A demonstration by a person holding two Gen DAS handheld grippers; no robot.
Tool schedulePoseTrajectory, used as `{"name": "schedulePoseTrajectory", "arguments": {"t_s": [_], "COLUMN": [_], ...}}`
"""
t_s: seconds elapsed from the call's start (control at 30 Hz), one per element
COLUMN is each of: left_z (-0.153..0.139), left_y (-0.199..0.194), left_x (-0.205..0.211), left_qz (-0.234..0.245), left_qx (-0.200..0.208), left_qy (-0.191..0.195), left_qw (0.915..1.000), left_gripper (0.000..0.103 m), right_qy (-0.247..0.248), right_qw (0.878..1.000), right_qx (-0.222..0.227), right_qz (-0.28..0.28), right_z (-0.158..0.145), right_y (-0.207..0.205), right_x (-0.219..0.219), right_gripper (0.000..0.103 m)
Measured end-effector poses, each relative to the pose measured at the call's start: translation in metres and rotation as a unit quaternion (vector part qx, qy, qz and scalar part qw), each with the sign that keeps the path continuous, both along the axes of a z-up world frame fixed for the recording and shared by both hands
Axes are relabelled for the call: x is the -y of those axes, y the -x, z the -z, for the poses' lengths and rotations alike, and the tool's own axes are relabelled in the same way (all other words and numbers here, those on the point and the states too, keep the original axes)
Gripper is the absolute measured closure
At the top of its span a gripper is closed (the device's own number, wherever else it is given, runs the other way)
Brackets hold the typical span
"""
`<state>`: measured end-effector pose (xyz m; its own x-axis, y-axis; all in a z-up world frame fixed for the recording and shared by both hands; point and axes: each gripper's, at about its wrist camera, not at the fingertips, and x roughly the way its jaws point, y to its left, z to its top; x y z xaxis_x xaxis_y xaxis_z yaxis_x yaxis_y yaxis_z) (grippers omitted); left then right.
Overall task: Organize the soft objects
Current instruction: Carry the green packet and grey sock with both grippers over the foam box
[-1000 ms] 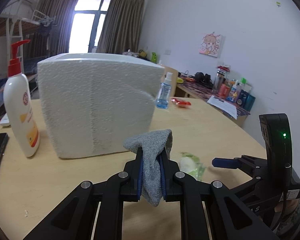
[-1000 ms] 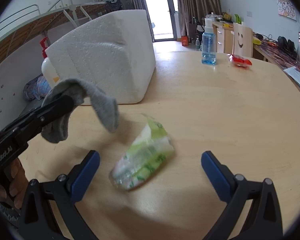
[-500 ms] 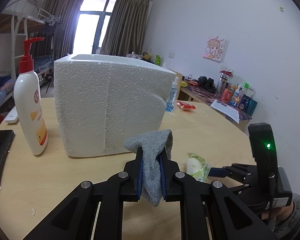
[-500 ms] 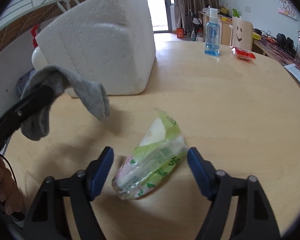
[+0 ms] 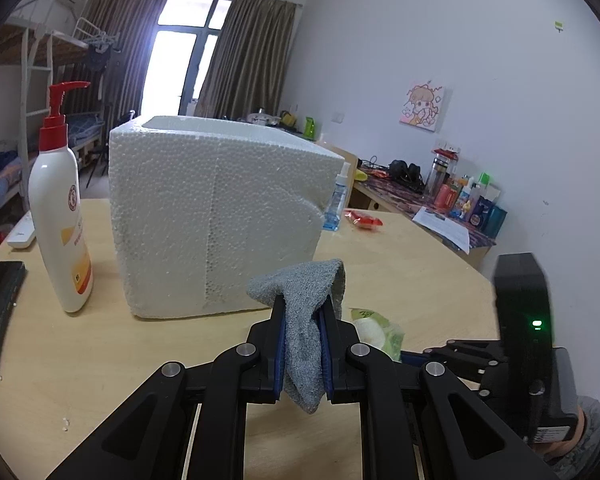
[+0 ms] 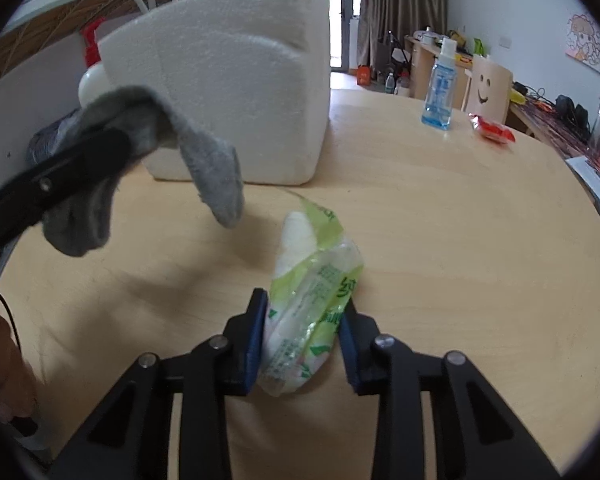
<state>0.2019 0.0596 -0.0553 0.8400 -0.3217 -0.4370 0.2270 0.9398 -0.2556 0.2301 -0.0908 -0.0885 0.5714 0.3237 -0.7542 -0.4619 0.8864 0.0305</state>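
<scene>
At the lower centre of the left wrist view we see the left hand-held gripper (image 5: pixel 303 344) pinching a grey terry sock (image 5: pixel 306 320), its nubbly fabric folded over the blue pads and drooping below them. In the right wrist view the right hand-held gripper (image 6: pixel 303 334) has its pads pressed against both sides of a crinkly green-and-clear plastic tissue pack (image 6: pixel 312 304) (soft white tissue pokes out of its far end), which lies on the pale wooden table (image 6: pixel 440 240) at lower centre. Behind, in the upper left of that view, stands a blocky white foam box (image 6: pixel 236 92) with a pebbled surface. A smooth white pump bottle (image 5: pixel 58 208) stands at its left.
</scene>
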Motion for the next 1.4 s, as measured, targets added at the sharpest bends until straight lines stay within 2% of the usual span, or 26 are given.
{"name": "schedulePoseTrajectory", "arguments": {"t_s": [0.3,0.87,1.4], "left_z": [-0.016,-0.042,-0.065], "left_y": [0.025,0.082,0.172], "left_x": [-0.001,-0.002,-0.003], "left_qz": [-0.004,-0.035,-0.079], "left_qx": [0.03,0.057,0.111], "left_qy": [-0.015,-0.034,-0.062], "left_qw": [0.9994,0.9972,0.9887], "left_gripper": [0.088,0.088,0.088], "right_qy": [-0.004,-0.035,-0.08], "right_qw": [0.999,0.994,0.983], "right_qx": [0.043,0.098,0.15], "right_qz": [-0.015,-0.04,-0.065], "right_z": [-0.026,-0.059,-0.078], "right_y": [0.029,0.075,0.139], "right_x": [0.001,0.01,0.022], "right_gripper": [0.065,0.065,0.065]}}
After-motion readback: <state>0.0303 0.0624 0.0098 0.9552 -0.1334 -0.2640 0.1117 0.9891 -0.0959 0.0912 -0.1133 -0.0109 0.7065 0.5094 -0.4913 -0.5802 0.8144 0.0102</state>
